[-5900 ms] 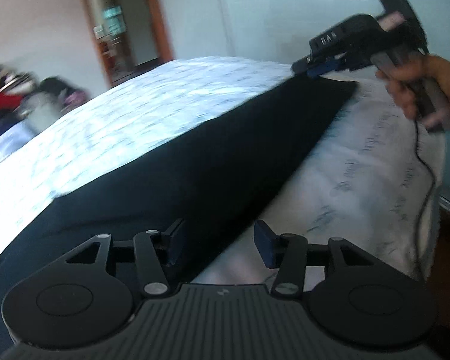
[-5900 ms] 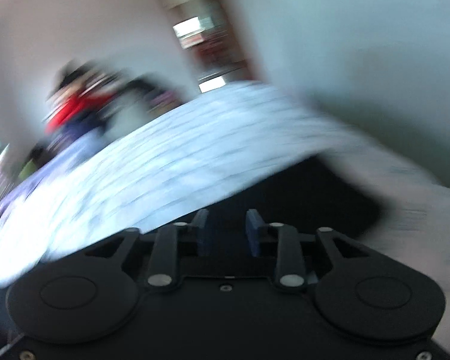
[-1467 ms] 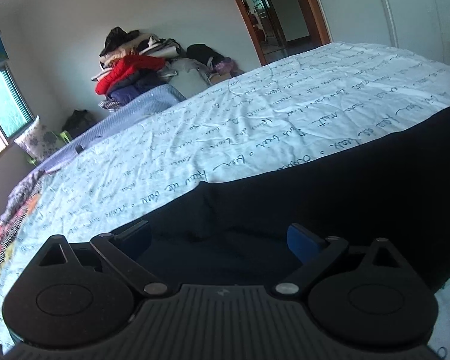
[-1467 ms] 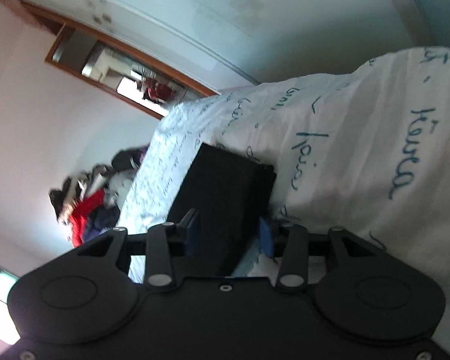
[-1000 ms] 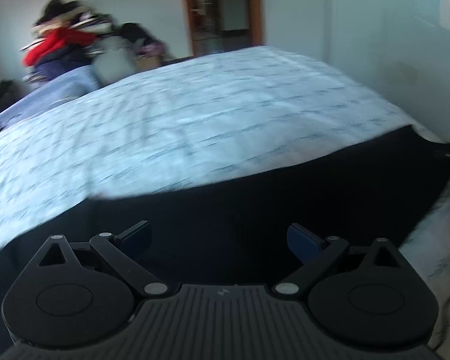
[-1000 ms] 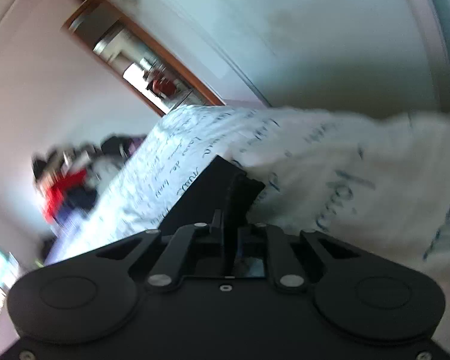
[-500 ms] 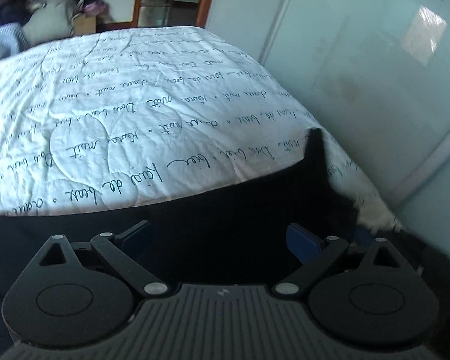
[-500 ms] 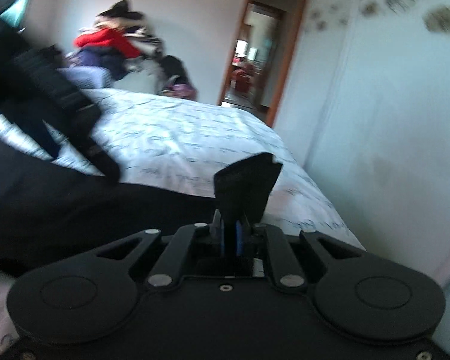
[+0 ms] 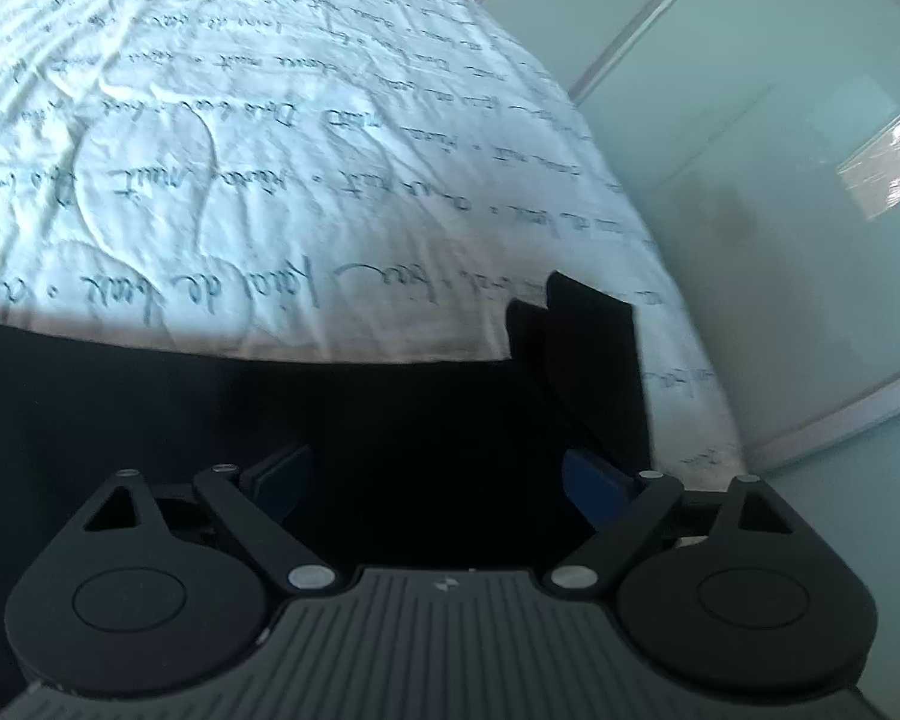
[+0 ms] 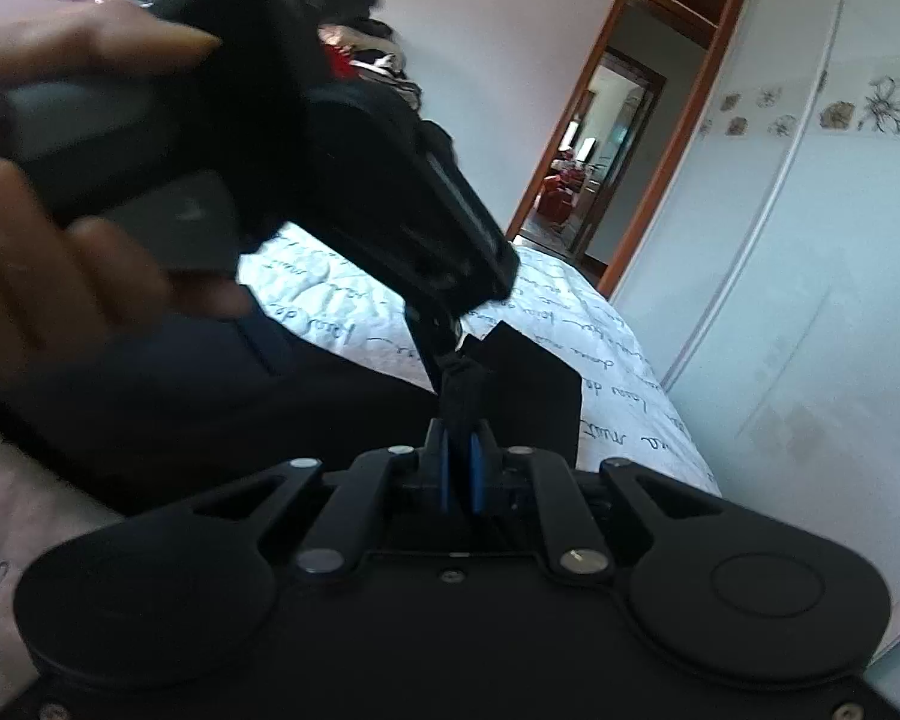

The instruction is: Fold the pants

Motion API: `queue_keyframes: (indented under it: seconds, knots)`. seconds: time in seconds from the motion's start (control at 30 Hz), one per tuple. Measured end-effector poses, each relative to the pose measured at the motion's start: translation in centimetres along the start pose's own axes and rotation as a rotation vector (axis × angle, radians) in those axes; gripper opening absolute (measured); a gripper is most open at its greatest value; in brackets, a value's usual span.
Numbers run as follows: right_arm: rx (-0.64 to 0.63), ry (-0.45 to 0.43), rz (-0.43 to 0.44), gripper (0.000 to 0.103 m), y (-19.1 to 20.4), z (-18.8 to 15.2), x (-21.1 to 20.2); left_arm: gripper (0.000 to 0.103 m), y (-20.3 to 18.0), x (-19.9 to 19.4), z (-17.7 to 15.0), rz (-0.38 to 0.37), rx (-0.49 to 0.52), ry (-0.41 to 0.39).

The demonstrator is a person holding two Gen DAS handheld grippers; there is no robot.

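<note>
Black pants (image 9: 150, 420) lie along the near edge of a white bed with script print (image 9: 240, 150). Their end is lifted into a raised flap (image 9: 594, 348). My right gripper (image 10: 459, 444) is shut on that pants end, and black cloth (image 10: 528, 384) stands up between its blue pads. My left gripper (image 9: 435, 471) hovers over the pants just beside the raised end; its jaws are wide and closing, with dark cloth below them but not pinched. In the right wrist view the left gripper's body (image 10: 354, 180) and the hand (image 10: 48, 228) holding it fill the upper left.
A pale wardrobe door (image 9: 780, 180) runs close along the bed's right side. An open wooden doorway (image 10: 606, 162) lies beyond the bed. Clothes are piled by the far wall (image 10: 366, 66).
My left gripper swung right along the pants to the end held by the right gripper and its jaws narrowed slightly. The right gripper rolled upright, lifting the pinched end.
</note>
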State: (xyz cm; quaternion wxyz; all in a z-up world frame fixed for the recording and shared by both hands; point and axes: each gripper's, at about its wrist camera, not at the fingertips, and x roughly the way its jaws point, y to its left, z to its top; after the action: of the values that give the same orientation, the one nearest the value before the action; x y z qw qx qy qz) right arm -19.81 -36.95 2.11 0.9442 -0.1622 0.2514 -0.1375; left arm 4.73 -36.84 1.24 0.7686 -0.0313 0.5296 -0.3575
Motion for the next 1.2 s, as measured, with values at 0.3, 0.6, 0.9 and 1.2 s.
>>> queue_keyframes:
  seconds: [0.3,0.6,0.9,1.2]
  knots:
    - [-0.011,0.023,0.017,0.009,1.0,0.1,0.4,0.092,2.2,-0.2,0.6,-0.196,-0.156,0.007]
    - [0.029,-0.005,0.025,0.009,0.8,0.0,0.0,0.088,0.9,0.7,0.3,-0.162,-0.134,-0.005]
    - [0.066,-0.014,0.054,0.009,0.0,-0.5,-0.3,0.051,-1.0,1.9,-0.1,-0.007,-0.046,-0.05]
    - [0.038,-0.001,0.049,0.008,0.5,-0.4,-0.3,0.022,-1.8,1.6,-0.7,0.091,0.04,-0.12]
